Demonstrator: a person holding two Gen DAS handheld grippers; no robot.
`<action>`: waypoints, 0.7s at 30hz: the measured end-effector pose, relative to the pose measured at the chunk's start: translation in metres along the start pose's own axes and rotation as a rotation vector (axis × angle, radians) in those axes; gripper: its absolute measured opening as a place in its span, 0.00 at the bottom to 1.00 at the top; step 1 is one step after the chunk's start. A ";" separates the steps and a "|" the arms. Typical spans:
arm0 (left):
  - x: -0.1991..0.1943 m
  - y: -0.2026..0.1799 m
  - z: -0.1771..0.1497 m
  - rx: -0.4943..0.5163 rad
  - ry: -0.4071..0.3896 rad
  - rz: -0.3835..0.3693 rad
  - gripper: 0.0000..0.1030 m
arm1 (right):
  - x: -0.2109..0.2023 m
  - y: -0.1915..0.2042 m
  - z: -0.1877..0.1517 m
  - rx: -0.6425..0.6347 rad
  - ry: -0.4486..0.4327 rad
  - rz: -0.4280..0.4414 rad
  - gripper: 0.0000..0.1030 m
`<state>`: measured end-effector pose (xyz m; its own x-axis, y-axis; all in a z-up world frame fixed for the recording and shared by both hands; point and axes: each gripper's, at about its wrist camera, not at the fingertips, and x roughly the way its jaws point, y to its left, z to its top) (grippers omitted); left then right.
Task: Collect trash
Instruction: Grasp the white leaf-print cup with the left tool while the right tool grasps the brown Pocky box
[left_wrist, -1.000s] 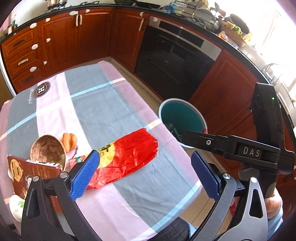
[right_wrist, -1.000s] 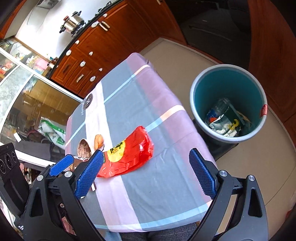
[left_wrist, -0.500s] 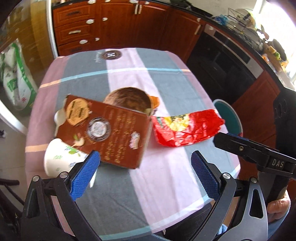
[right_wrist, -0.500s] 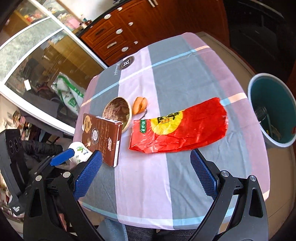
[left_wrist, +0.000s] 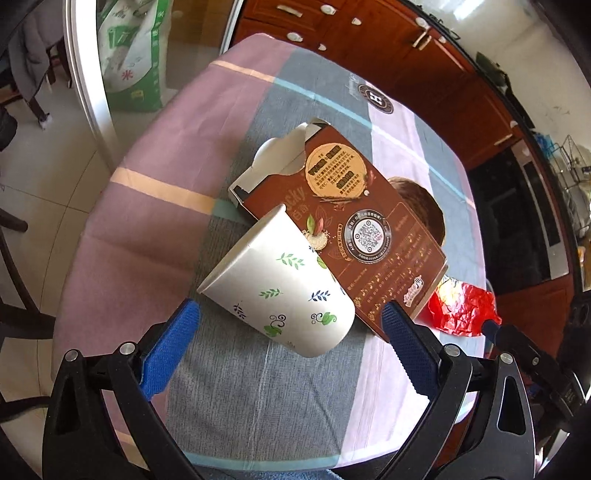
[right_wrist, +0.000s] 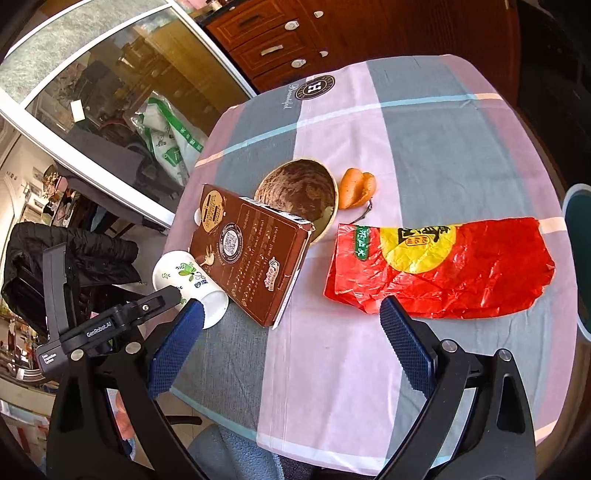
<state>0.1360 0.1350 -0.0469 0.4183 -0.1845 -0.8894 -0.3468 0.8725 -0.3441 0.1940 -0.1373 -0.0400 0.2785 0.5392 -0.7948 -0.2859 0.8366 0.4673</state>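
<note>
The left gripper (left_wrist: 286, 341) hung low over the near part of the tabletop (left_wrist: 155, 236) with its jaws spread wide and empty, bracketing a paper cup (left_wrist: 280, 282) that lay tipped on its side. The cup rested against the near corner of a flat brown box (left_wrist: 354, 236), its rim lying on or just over the box face; the exact contact could not be made out. In the left wrist view the cup's long axis ran from upper left to lower right, with the open mouth turned to the upper left, toward the far left edge of the tabletop, and the closed base nearest the gripper's right blue pad. The step in hand was judged to be the pickup of this cup. A sound grasp would likely set the pads across the cup's width at mid-body, square to its long axis, and close gently, since thin paper walls probably crush and a round cup may roll. The right gripper (right_wrist: 290, 341) hovered over the near edge of the tabletop, jaws likewise spread and holding nothing, just short of a red wrapper (right_wrist: 443, 269) lying flat with its long axis across the view. Beyond the box stood a brown bowl (right_wrist: 295, 192) with an orange scrap (right_wrist: 356, 188) beside it. The rim of a bin (right_wrist: 570, 195) showed at the right border.
</note>
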 end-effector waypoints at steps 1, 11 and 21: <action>0.003 -0.001 0.000 -0.005 0.001 0.006 0.96 | 0.001 0.001 0.001 -0.007 0.000 -0.003 0.89; 0.032 0.015 0.006 -0.006 0.023 0.038 0.96 | 0.023 0.030 0.036 -0.119 0.025 -0.037 0.76; 0.021 0.041 0.010 0.152 -0.009 0.093 0.96 | 0.104 0.065 0.085 -0.236 0.210 -0.004 0.65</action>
<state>0.1390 0.1709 -0.0770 0.3981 -0.0968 -0.9122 -0.2537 0.9440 -0.2109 0.2821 -0.0190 -0.0595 0.0920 0.4834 -0.8705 -0.4968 0.7800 0.3806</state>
